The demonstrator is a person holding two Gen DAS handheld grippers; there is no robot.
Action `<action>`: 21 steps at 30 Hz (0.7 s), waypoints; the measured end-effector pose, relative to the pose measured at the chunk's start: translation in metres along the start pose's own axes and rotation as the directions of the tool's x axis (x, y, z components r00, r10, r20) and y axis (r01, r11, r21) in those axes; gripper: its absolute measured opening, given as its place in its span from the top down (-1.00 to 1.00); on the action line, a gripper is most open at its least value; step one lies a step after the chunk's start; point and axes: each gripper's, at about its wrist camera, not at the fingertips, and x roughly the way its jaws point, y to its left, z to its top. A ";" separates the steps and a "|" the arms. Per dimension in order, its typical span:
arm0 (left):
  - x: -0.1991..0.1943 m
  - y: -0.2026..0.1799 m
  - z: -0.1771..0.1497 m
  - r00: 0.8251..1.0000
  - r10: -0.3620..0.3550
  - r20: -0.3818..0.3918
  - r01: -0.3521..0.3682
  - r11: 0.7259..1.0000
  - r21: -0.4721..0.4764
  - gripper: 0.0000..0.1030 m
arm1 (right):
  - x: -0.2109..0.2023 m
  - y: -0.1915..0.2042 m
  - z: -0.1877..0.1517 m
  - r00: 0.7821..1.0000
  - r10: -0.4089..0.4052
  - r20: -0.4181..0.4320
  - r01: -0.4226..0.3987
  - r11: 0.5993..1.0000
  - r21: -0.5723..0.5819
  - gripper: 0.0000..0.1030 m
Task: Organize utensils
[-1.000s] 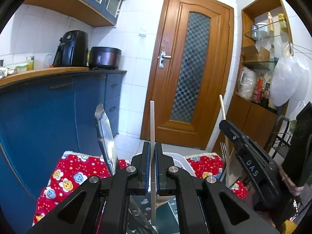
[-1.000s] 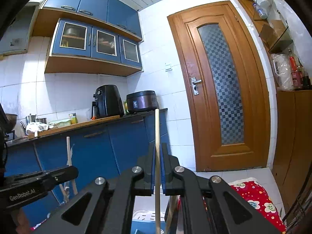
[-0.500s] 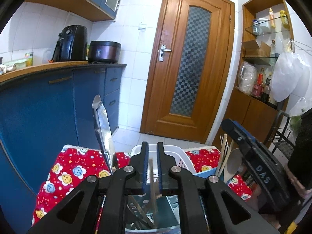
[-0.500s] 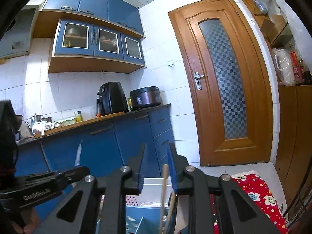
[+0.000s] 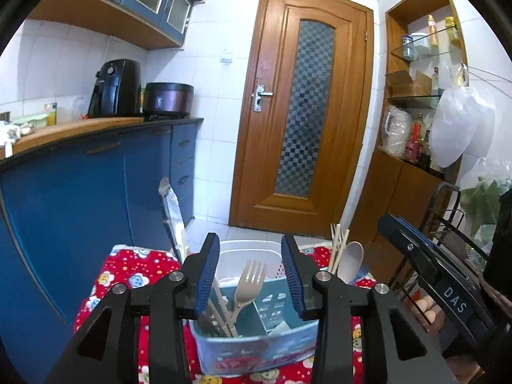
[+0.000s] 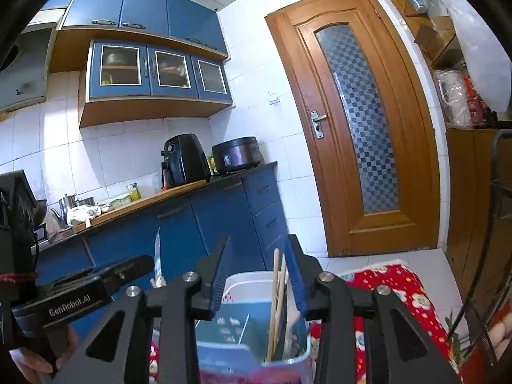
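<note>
home kitchen (blue cabinets (image 6: 153, 67), air fryer (image 6: 184, 160))

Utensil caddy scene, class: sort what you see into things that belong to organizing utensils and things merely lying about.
Job:
caddy
fork
spoon
chopsticks
knife
left gripper
right gripper

Lying about:
air fryer
rice cooker
door
white basket

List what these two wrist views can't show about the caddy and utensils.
- Left wrist view: lower ends of the fork and chopsticks are hidden inside the blue caddy.
- Left wrist view: the knife handle is hidden behind the left gripper.
- Right wrist view: the caddy's near wall is blurred and cut off by the bottom edge; the right gripper fingers cover its sides.
</note>
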 end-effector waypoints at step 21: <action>-0.081 0.007 -0.056 0.995 0.080 -0.051 -0.082 0.996 -0.030 -0.26 | -0.088 0.015 -0.039 0.991 0.000 -0.135 0.003 1.000 0.027 -0.41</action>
